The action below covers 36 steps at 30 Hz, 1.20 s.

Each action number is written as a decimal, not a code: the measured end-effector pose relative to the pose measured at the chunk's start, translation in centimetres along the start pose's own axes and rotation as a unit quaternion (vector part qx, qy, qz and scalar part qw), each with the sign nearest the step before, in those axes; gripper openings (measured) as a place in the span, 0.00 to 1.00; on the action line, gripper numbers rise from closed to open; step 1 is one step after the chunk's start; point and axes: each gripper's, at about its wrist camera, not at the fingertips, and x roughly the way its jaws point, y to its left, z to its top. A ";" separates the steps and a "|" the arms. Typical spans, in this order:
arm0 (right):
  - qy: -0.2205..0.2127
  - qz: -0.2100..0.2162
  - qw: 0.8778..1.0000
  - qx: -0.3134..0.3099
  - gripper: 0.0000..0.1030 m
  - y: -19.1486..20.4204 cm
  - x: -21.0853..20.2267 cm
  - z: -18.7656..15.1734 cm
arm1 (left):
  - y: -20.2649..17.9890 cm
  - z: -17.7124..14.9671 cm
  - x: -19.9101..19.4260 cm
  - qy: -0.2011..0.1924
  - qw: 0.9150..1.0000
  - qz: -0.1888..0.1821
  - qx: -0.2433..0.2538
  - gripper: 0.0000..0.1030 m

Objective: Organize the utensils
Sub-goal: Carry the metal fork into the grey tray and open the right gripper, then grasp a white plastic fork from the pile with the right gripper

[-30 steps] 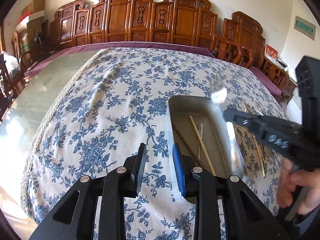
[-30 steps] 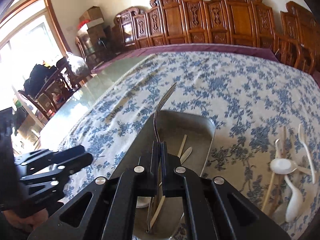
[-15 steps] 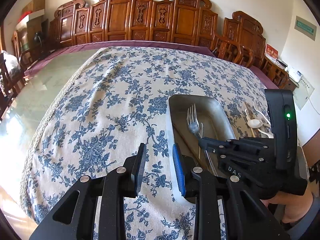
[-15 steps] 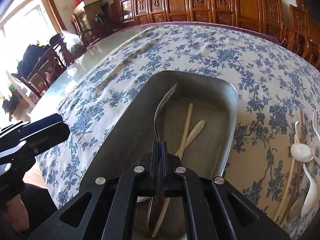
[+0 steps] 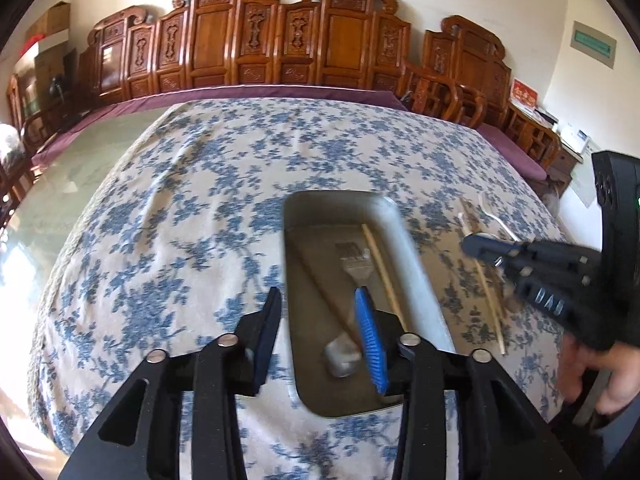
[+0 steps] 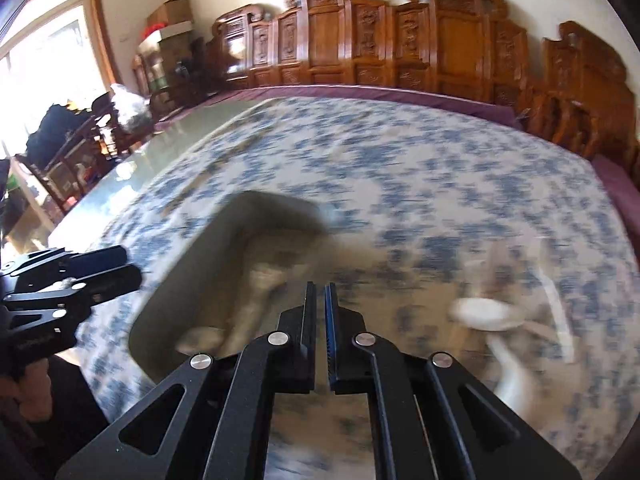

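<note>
The metal tray (image 5: 416,264) sits on the flowered tabletop (image 5: 180,208) and already holds a fork (image 5: 354,264), a chopstick (image 5: 382,268) along its right wall and a darker stick at about seven o'clock from the fork's tines. Outside it, at three o'clock of the tray, more chopsticks (image 5: 486,292) and white spoons (image 6: 486,314) lie loose on the cloth; these look like the next things to collect. To do that well, the right claw (image 6: 320,300) should probably come down on a single spoon handle or stick, well clear of the crossing pieces, and spread its jaws before descending. It is nearly closed with only a thin slit and nothing in it, angled downward near the tray's right rim; its view is smeared by blur. The left claw (image 5: 320,312) is opening, empty, tilted down over the tray's near left edge, one finger outside the rim and one above the inside. A hand (image 5: 600,376) grips the right tool's handle.
</note>
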 end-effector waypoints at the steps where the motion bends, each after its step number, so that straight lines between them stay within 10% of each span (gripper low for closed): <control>1: -0.002 -0.014 1.000 0.001 0.07 -1.4 -0.5 0.0 | -0.8 0.0 0.1 -0.001 1.000 -0.005 0.005 0.40; 17: 0.059 -0.126 0.989 0.053 0.27 -18.1 2.5 -1.6 | -7.4 -0.5 1.5 0.006 0.999 -0.034 0.041 0.64; 32: 0.090 -0.145 0.981 0.097 0.27 -21.6 6.9 -1.1 | -10.3 -1.4 2.1 0.017 0.997 -0.051 0.061 0.64; 36: 0.097 -0.134 0.981 0.099 0.09 -21.7 6.5 -1.4 | -10.9 -1.6 2.2 0.018 0.996 -0.054 0.062 0.64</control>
